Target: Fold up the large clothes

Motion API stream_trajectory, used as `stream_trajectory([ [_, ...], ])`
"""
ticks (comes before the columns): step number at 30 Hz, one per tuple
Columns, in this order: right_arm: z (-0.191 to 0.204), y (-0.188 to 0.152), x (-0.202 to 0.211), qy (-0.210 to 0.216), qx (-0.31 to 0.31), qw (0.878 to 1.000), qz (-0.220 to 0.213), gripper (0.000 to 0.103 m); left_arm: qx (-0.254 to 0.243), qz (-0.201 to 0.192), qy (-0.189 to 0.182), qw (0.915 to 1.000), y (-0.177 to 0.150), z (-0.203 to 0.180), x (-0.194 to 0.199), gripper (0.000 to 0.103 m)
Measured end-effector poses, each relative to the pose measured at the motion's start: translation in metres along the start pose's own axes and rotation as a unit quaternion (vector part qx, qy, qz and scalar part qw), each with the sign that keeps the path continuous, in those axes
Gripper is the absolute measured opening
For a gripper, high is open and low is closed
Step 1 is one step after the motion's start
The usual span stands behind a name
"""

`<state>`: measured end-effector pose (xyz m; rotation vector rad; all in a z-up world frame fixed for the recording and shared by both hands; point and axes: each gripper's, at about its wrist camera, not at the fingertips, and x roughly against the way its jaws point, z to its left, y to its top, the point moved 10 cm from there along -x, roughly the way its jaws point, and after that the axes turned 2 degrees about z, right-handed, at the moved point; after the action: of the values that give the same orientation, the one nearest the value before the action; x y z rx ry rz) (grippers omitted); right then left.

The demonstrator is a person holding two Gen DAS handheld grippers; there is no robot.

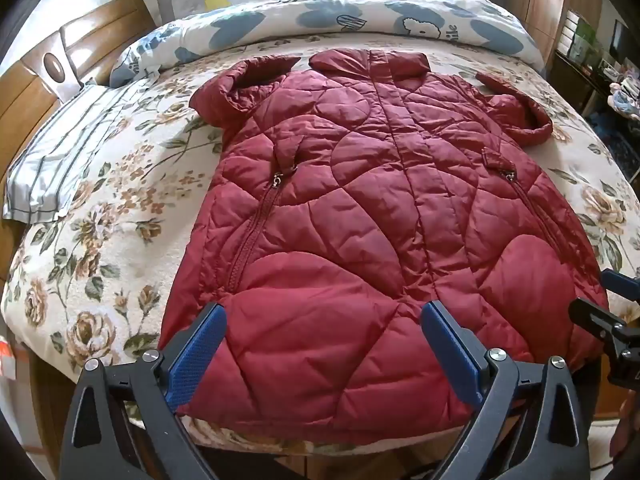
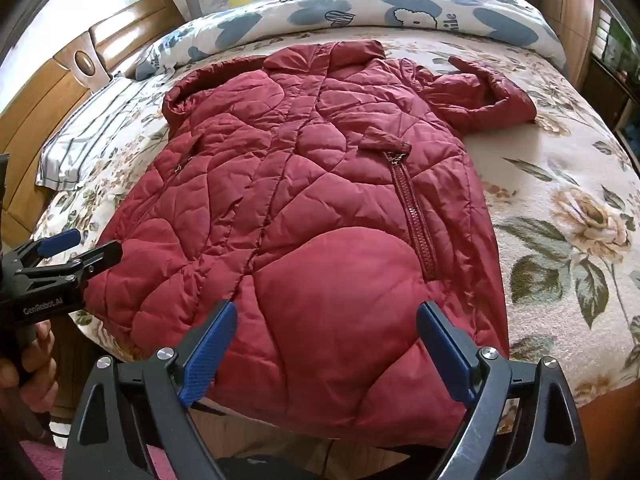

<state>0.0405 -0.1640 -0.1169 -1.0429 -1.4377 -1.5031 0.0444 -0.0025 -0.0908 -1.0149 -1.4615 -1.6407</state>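
Nearest in the left wrist view, the left hand-held gripper (image 1: 322, 354) hangs over the hem of a dark red quilted down coat (image 1: 360, 200), its blue-padded fingers (image 1: 196, 356) spread wide with nothing pinched between them. In the right wrist view the right hand-held gripper (image 2: 326, 354) stands likewise wide apart above the hem on the coat's other side, gripping nothing; the left tool shows at that picture's left edge, carried by a hand (image 2: 28, 364).

The coat lies front up and spread flat on a bed (image 1: 120, 184) with a floral cover, hem at the near edge and collar (image 1: 370, 62) toward the far side. Two zipped pockets (image 1: 264, 216) sit either side of the closed centre front. Both sleeves are bent near the shoulders, the right sleeve (image 2: 476, 92) lying on the cover.

Beyond, a striped pillow (image 1: 64, 156) rests at the left by a wooden headboard (image 1: 36, 76), and a rolled duvet (image 1: 360, 16) printed with blue shapes runs along the far side.
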Motion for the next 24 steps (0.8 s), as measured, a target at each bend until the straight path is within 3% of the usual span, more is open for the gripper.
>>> stream_trajectory([
  [24,-0.0022,0.0018,-0.0002,0.002,-0.001,1.000,-0.003,0.092,-0.002,0.002,0.002,1.0000,0.0007,0.0003,-0.0003,0.099],
])
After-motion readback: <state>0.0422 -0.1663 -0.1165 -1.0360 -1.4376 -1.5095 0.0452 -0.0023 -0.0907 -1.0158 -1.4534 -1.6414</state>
